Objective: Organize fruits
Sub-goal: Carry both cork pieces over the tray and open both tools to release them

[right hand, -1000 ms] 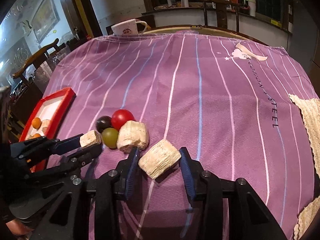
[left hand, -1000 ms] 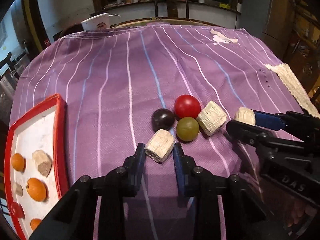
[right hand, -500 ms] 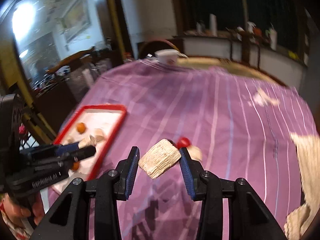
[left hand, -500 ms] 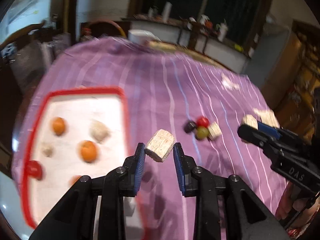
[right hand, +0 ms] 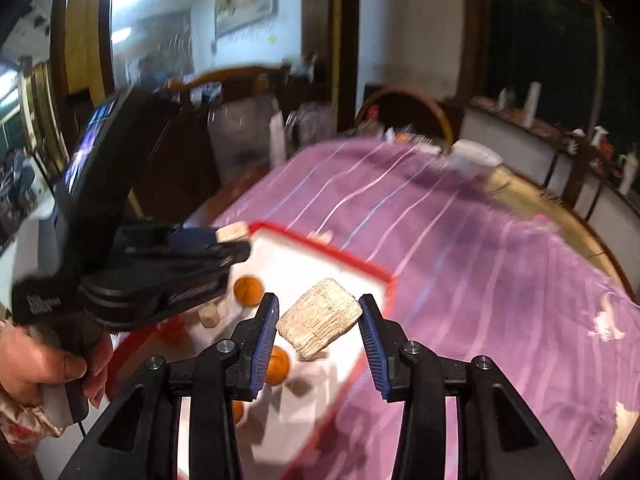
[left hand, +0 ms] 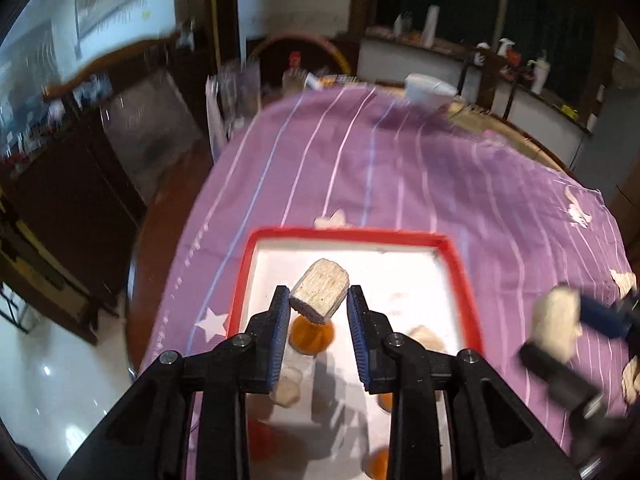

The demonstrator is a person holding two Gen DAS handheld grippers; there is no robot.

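Overhead, pale ridged chunk (left hand: 320, 295) (tilted)

A purple striped tablecloth (left hand: 400, 184) covers the round table, filling the centre and right of both frames. A white cup (left hand: 428, 88) stands at its far edge, upper right of centre. A dark wooden cabinet (left hand: 76, 184) occupies the left. Bottles (right hand: 600, 140) line a counter at upper right.

Oranges (left hand: 311, 334) lie in the tray (left hand: 348, 236) on the tablecloth (left hand: 400, 168).
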